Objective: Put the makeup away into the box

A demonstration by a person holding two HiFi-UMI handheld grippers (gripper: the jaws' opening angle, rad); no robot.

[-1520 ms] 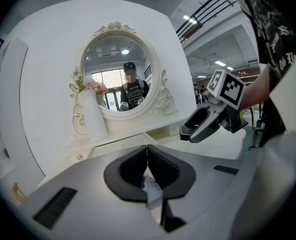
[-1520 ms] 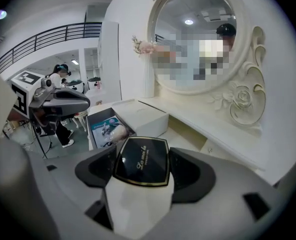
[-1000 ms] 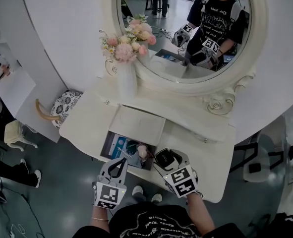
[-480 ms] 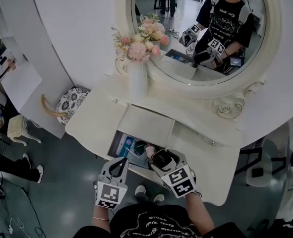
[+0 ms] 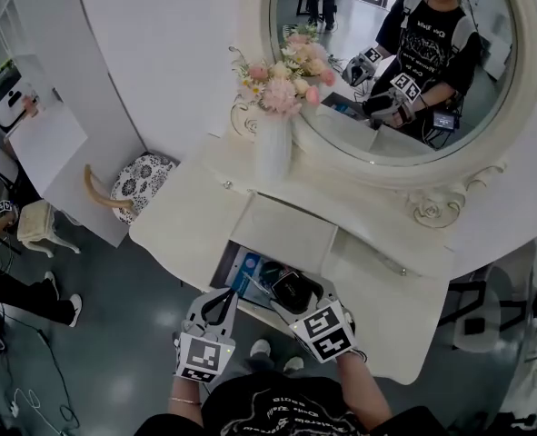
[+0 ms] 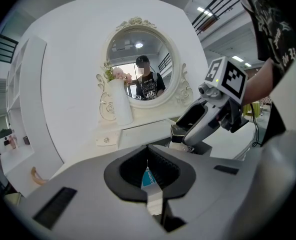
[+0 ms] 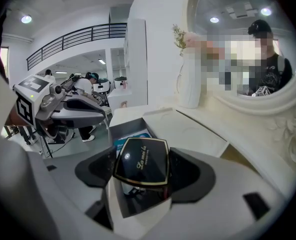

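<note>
A black makeup compact point(image 7: 140, 161) with a gold rim and gold lettering sits between the jaws of my right gripper point(image 7: 140, 168), which is shut on it. In the head view this compact point(image 5: 291, 289) hangs over the right end of the open box point(image 5: 243, 269), where blue packets point(image 5: 250, 280) lie. The box's white lid point(image 5: 282, 230) lies folded back on the table. My left gripper point(image 5: 223, 295) is at the box's near edge, shut with nothing held. In the left gripper view, a blue packet point(image 6: 146, 178) shows below its closed jaws.
The white dressing table point(image 5: 386, 284) carries a white vase of pink flowers point(image 5: 274, 148) and a round mirror point(image 5: 404, 62) behind the box. A patterned stool point(image 5: 141, 182) stands on the floor to the left. The person's feet point(image 5: 268, 351) are at the table's near edge.
My right gripper has carried the compact a little left over the box, now covering the pink item seen there earlier. The left gripper has stayed put. The head view has shifted.
</note>
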